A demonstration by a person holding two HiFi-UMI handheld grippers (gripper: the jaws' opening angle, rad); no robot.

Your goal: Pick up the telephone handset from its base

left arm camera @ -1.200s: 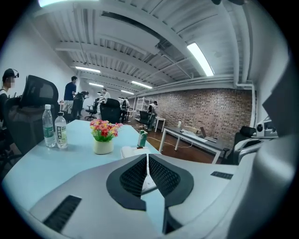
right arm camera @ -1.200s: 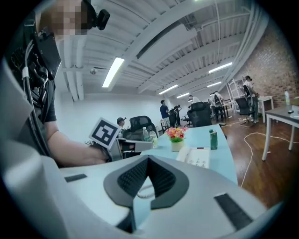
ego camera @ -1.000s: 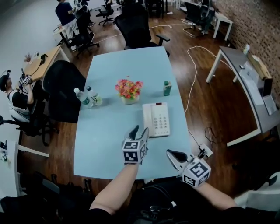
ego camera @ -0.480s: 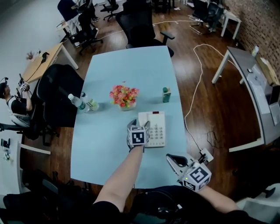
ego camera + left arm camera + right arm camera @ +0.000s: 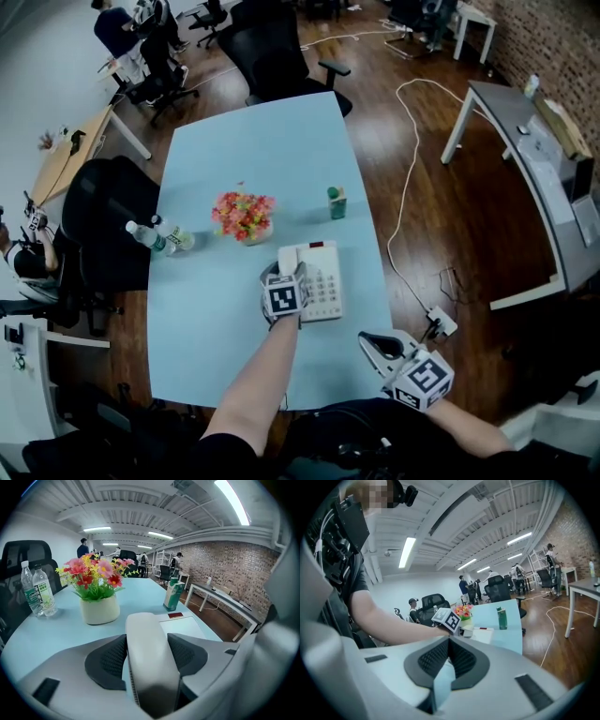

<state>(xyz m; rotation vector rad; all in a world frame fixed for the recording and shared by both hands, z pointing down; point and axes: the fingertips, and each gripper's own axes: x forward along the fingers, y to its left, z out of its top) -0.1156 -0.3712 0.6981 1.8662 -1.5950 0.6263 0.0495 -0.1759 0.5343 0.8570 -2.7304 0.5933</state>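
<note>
On the pale blue surface (image 5: 253,150), the white telephone handset (image 5: 149,658) lies on its base (image 5: 323,281). The left gripper (image 5: 281,274) has its fingers (image 5: 105,660) closing against the handset's two sides. The right gripper (image 5: 380,345) hangs by the surface's near corner, fingers pressed together, empty.

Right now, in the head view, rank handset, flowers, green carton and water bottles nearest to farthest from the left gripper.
1. Handset, inside left gripper, jaws closing.
2. Flowers, ahead-left.
3. Green carton, ahead-right.
4. Water bottles, far left.
</note>
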